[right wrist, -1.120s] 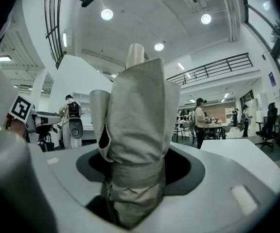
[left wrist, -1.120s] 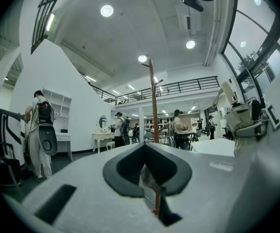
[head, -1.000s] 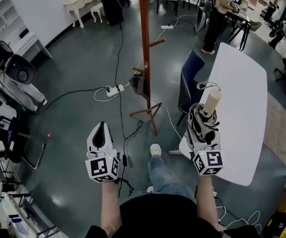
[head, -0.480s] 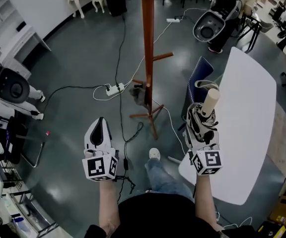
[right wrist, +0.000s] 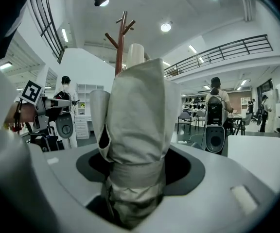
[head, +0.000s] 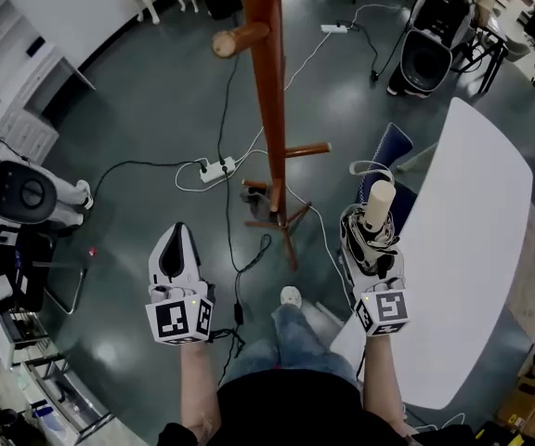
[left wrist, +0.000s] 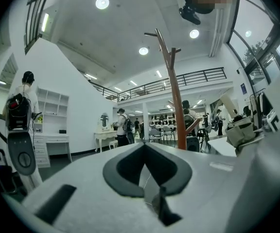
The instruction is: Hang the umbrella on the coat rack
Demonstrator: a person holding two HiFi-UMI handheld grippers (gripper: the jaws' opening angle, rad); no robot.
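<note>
The brown wooden coat rack [head: 269, 119] stands just ahead of me, one peg [head: 233, 39] high on its left and another [head: 308, 149] lower on its right. My right gripper [head: 368, 229] is shut on the folded beige umbrella [right wrist: 135, 125], which stands upright in the jaws. The umbrella's cream handle [head: 378, 202] and strap loop [head: 368, 167] stick out past the jaws, to the right of the pole. My left gripper [head: 176, 238] hangs left of the rack, jaws shut together and holding nothing. The rack [left wrist: 175, 106] shows ahead in the left gripper view, and its top [right wrist: 120, 33] rises behind the umbrella in the right gripper view.
A long white table [head: 476, 249] lies on my right with a blue chair [head: 393, 147] at its near side. A power strip [head: 217, 168] and cables trail over the grey floor around the rack's feet [head: 281, 219]. A white machine [head: 21, 191] stands at the left.
Both grippers have travelled forward towards the coat rack, which now looms nearer and larger. The umbrella stays gripped in the right jaws; the left jaws stay closed.
</note>
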